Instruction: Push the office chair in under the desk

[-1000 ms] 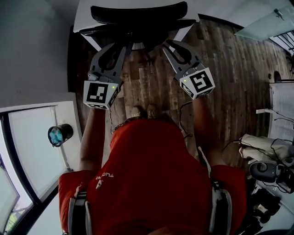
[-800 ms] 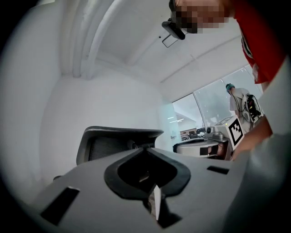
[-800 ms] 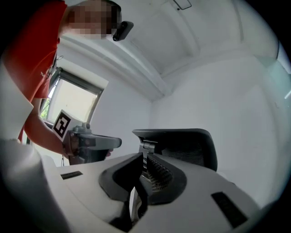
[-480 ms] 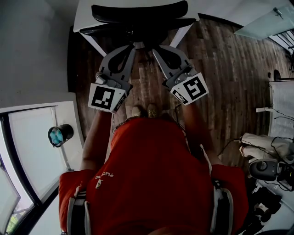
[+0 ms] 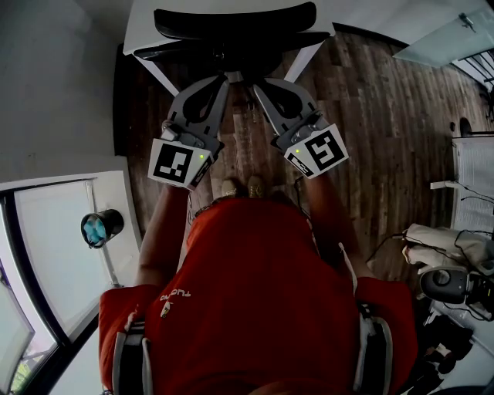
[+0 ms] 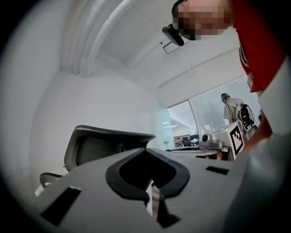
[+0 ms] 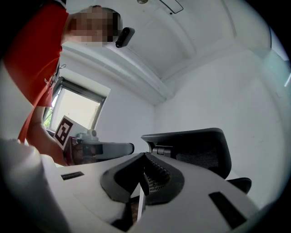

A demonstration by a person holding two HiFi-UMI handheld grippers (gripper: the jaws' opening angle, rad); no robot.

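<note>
left gripper: arm forward, angled to 1 o'clock, jaws together, empty | right gripper: angled to 11 o'clock, jaws together, empty | chair: 12 o'clock, near tips

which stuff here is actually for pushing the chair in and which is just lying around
For the job:
office chair
desk
left gripper and right gripper, both shut and empty

Just lying about:
dark container, at the left
cabled device, at the right

The office chair's base is hidden below its black upper parts. The head view's top edge cuts off the table.
</note>
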